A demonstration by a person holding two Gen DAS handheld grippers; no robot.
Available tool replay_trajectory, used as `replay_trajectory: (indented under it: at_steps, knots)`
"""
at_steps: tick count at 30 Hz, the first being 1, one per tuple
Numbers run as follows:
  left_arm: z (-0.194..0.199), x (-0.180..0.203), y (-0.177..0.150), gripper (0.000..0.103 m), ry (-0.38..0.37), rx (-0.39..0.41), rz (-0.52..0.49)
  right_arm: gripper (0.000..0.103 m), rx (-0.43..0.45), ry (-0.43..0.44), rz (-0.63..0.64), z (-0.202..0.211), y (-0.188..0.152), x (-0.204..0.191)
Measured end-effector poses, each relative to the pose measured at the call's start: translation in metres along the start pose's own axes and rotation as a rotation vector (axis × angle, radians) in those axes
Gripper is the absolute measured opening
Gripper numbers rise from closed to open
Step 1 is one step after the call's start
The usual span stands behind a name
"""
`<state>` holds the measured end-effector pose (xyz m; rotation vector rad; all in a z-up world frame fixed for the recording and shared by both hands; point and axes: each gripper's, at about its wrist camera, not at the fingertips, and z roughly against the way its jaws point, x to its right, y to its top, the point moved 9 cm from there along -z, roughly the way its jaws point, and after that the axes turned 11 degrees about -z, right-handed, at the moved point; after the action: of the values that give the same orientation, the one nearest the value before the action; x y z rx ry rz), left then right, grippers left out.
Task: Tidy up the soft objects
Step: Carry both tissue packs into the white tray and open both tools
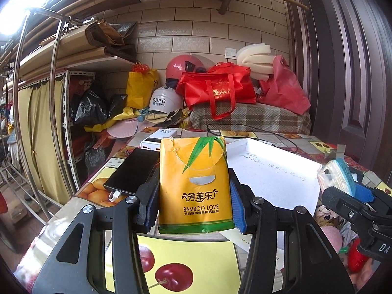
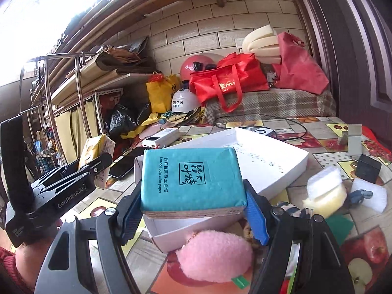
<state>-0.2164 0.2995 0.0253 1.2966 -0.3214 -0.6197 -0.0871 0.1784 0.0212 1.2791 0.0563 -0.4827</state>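
Beige tiled wall, dark panelled door, curtained metal shelving, glaring daylight upper left.

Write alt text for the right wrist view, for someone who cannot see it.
The right tool grips a teal tissue pack above an open white box on a fruit-patterned table. A pink plush toy lies below it; at left, the left tool holds a yellow tissue pack.
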Motion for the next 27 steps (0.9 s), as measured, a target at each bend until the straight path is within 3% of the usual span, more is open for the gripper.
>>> replay_trajectory:
  at_steps: [6, 15, 27]
  knots:
    - [-0.024, 0.008, 0.011, 0.049, -0.002, 0.016, -0.021, 0.074, 0.067, -0.081, 0.034, -0.013, 0.014, 0.013]
    - [-0.073, 0.018, 0.023, 0.049, -0.003, -0.009, -0.045, 0.074, 0.099, -0.235, 0.017, -0.041, 0.045, 0.073]
    - [-0.104, 0.023, 0.021, 0.050, -0.052, -0.087, -0.029, 0.075, 0.005, -0.217, 0.071, -0.078, 0.042, 0.058]
